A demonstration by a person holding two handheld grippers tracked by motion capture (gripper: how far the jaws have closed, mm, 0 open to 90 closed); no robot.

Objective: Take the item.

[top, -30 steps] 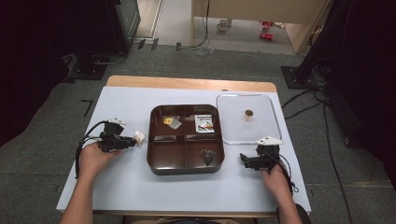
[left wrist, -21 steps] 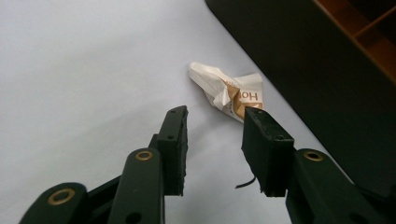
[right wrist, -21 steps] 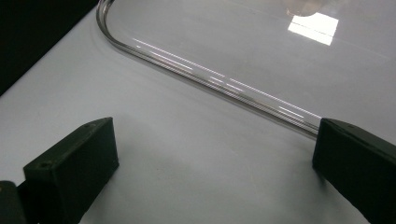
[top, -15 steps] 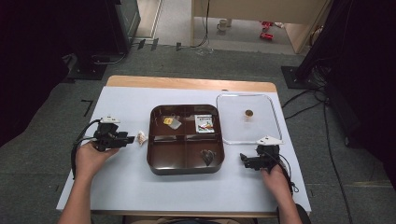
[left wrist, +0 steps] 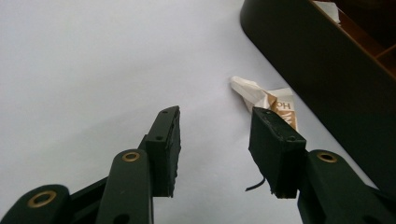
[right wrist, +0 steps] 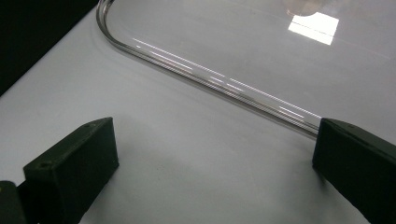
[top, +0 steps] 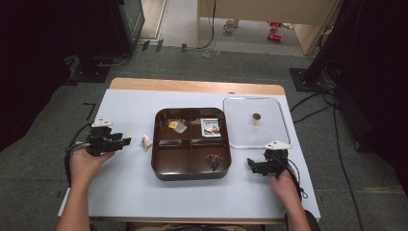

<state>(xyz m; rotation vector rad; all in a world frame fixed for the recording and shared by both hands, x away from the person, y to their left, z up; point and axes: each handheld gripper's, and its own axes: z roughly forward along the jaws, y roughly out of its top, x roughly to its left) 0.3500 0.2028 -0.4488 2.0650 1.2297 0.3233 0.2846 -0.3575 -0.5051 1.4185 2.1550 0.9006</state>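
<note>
Lying flat on the worktop (top: 120, 192) just beside the brown tray (top: 159, 166), small packet (left wrist: 268, 100) looks light, thin, crinkly; prob slippery. Left tool (left wrist: 215, 140) gapes empty just short of it. Pinch across its near edge. Right tool (right wrist: 210, 163) wide apart, empty, near clear lid (right wrist: 261, 51).

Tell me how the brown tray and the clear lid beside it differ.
The brown tray is dark, opaque and split into four compartments; the clear lid is see-through and undivided. The tray holds several small packets, while the lid shows one small round brown thing at its middle. The tray sits at the table's centre; the lid lies to its right, near the right gripper. Both are squarish with rounded corners and lie flat on the white table.
</note>
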